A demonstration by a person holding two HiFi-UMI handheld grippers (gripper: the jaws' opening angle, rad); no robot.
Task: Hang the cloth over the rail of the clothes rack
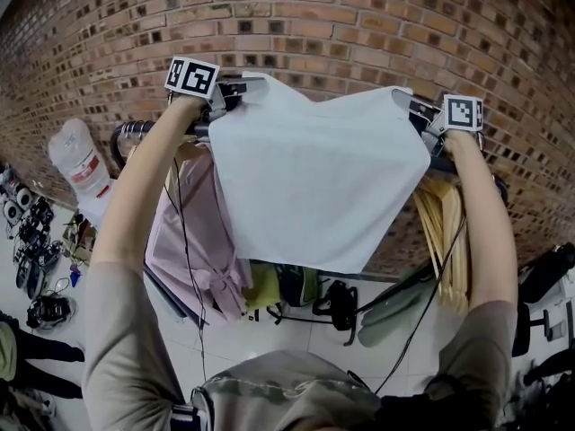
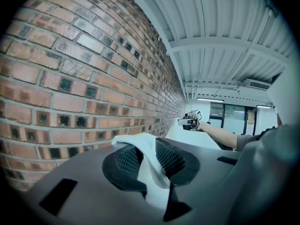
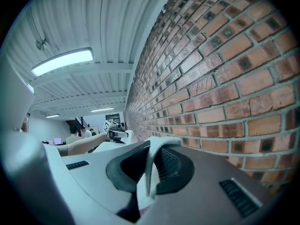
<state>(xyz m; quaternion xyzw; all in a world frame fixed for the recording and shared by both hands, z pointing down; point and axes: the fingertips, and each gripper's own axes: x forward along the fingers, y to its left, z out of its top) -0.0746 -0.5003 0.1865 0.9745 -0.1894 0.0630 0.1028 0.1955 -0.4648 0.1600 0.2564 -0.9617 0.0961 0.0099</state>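
Cloth, white, is spread wide and held up high in front of the brick wall, one upper corner at each gripper and its lower edge hanging free. It is above and in front of the clothes rack, whose dark rail shows past the left forearm in the head view. A pink garment hangs below that rail, and wooden hangers hang under the right arm.

In the left gripper view the jaws stand a little apart, with a fold of the cloth draped over one pad and running down between them; they seem not to pinch it, though the bunched fabric makes that hard to judge.

The right gripper's jaws are closed tight on a thin edge of the cloth, which stands up between the pads.

Both grippers point roughly level toward the wall, well apart from each other.
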